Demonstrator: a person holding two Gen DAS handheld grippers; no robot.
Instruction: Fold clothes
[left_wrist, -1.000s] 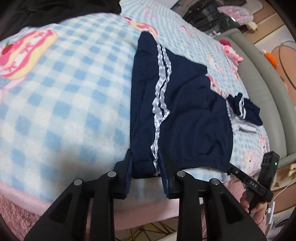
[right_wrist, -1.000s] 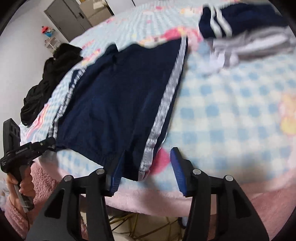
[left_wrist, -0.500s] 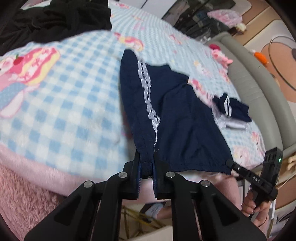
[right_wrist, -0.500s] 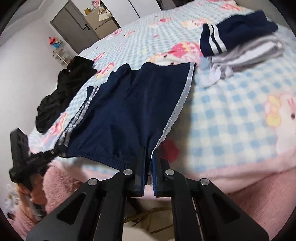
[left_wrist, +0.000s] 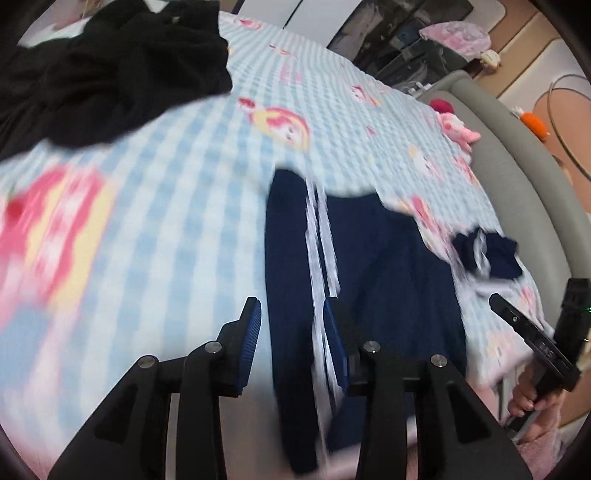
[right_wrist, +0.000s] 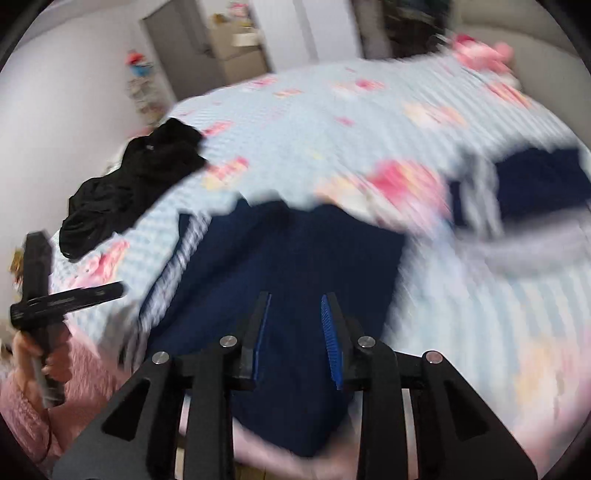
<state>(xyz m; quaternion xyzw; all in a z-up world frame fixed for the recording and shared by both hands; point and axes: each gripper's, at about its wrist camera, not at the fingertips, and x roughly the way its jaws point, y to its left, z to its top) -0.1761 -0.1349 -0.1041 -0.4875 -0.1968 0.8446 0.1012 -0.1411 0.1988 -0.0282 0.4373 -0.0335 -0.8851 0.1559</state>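
Navy shorts with white side stripes (left_wrist: 388, 258) lay on blue-checked cartoon blanket (left_wrist: 177, 206). Left gripper (left_wrist: 291, 325) and right gripper (right_wrist: 295, 321) fingers apart, holding nothing; frames blurred.

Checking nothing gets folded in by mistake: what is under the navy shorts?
The navy shorts lie on the blue checked blanket, their near end hanging over its pink edge. Whatever lies beneath the fabric is covered.

Navy shorts (left_wrist: 388, 266) with white side stripes lie on a pale blue-and-white checked blanket (left_wrist: 177, 192) printed with pink and yellow cartoon figures; a black garment heap (left_wrist: 110, 70), and a folded navy, white-striped piece (right_wrist: 535, 181) on grey
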